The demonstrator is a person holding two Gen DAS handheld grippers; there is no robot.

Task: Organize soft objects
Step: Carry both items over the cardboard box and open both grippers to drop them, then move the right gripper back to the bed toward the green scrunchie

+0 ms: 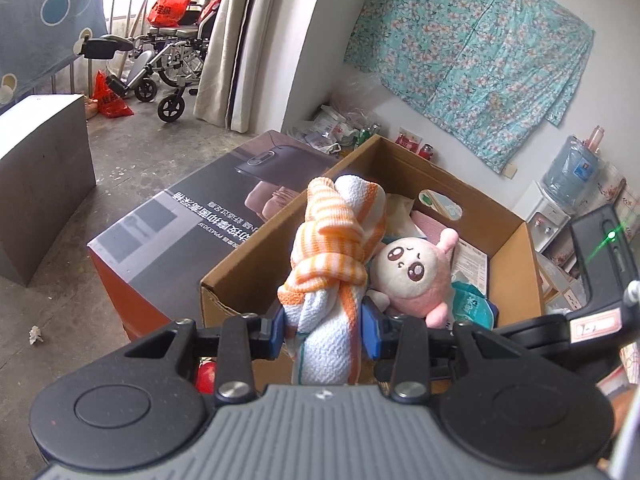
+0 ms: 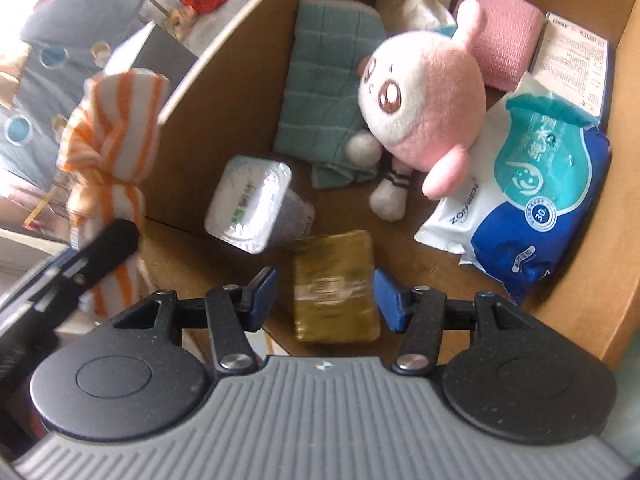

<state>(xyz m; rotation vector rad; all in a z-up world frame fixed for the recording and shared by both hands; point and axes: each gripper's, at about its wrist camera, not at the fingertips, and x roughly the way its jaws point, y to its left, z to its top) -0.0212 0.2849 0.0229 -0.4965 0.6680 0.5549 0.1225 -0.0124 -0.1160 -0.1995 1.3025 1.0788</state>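
Note:
My left gripper [image 1: 328, 328] is shut on a knotted orange-and-white striped towel [image 1: 340, 240], held upright over the near rim of an open cardboard box [image 1: 240, 304]. The right wrist view shows that towel [image 2: 108, 140] just outside the box wall [image 2: 224, 60]. My right gripper [image 2: 326, 300] hangs open inside the box, and a gold packet [image 2: 334, 292] lies between its blue pads without touching them. A pink and white plush toy [image 2: 424, 96] lies in the box on a green towel [image 2: 324, 80], beside a pink cloth [image 2: 500, 36].
Also in the box are a blue-and-white wipes pack [image 2: 532, 184] and a wrapped tissue pack [image 2: 248, 200]. A large dark printed carton [image 1: 192, 232] lies left of the box. A grey block [image 1: 40, 172], a wheelchair [image 1: 172, 60] and a water dispenser [image 1: 568, 184] stand around.

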